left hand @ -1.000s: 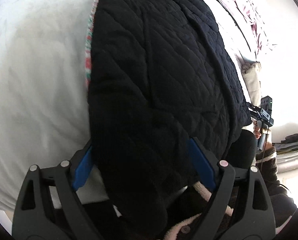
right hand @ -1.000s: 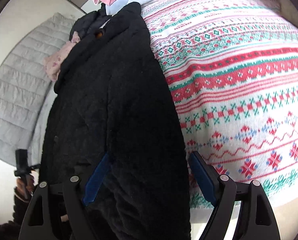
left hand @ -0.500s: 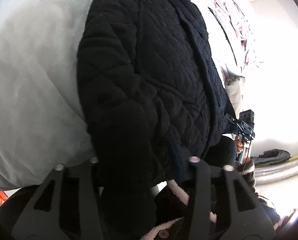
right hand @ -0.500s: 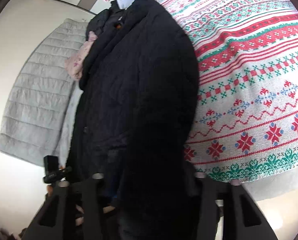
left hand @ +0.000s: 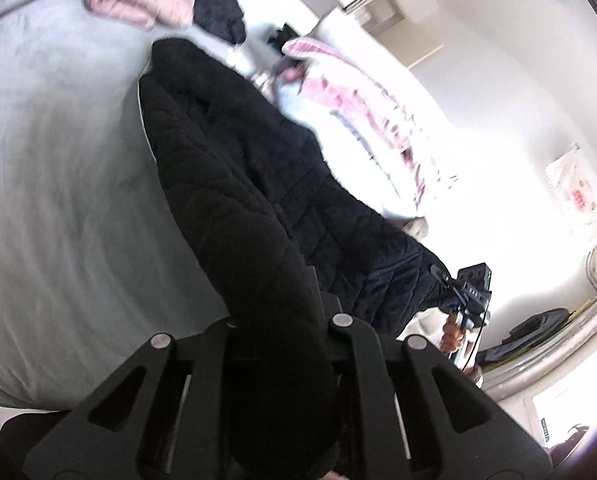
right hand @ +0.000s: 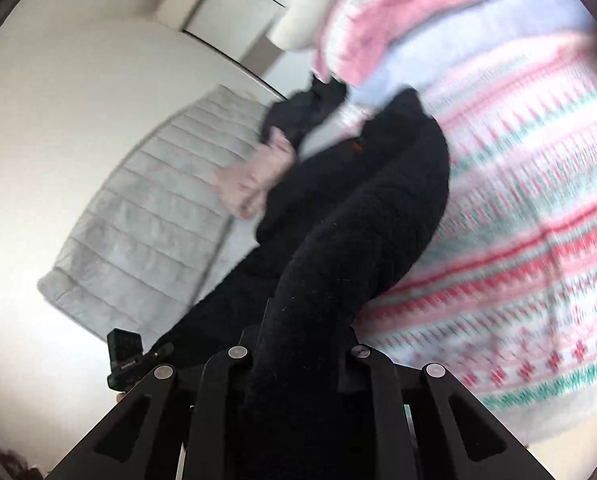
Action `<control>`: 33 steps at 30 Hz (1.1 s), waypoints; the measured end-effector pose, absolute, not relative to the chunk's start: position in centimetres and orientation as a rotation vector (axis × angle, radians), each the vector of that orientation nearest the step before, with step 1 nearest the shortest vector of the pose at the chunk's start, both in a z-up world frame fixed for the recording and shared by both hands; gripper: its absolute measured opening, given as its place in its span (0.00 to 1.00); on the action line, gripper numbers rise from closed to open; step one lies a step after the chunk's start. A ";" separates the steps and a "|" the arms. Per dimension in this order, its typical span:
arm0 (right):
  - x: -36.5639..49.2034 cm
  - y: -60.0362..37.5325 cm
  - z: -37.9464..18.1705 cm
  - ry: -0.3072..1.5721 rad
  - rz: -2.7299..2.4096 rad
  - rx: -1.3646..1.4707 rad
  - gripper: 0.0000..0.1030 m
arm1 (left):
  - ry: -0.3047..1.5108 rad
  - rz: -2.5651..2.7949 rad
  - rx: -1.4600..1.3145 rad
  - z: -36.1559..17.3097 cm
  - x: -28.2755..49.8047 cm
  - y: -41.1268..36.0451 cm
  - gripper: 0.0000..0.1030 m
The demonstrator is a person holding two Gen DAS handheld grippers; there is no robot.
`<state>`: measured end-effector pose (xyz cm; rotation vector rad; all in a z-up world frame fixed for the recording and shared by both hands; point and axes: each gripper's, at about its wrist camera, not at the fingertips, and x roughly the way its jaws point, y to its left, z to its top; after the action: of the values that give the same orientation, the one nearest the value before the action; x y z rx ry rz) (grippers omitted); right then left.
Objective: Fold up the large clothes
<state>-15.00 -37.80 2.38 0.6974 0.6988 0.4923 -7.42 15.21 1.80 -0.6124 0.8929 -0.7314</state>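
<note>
On bed (left hand: 58,184) | black quilted coat (left hand: 234,184) | stretched, bunched ends

Black coat (left hand: 234,184) fabric hides both tools' fingertips, and the patterned blanket (right hand: 538,216) is motion-blurred.

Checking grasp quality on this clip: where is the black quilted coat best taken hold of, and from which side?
Grip the black quilted coat at its near hem corners, coming from the bed's foot. Both the left tool and the right tool are shut on bunched hem there, one at each end, so the coat hangs spread between them.
</note>
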 end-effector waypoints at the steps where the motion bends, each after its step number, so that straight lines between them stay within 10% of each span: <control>1: -15.3 -37.5 3.1 0.680 0.498 0.700 0.17 | 0.879 -0.735 -0.619 2.3 -7.7 15.5 0.12; 14: -26.7 -38.9 9.6 0.582 0.461 0.674 0.17 | 0.875 -0.788 -0.587 3.9 -14.2 16.6 0.12; 33: -25.1 -39.3 -1.4 0.905 0.305 0.775 0.39 | 1.246 -0.665 -0.418 -5.3 -19.3 17.2 0.24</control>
<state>-25.15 -39.31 -1.40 0.7750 0.9052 0.3053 -19.25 17.24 -5.26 -0.4183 1.2459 -0.6653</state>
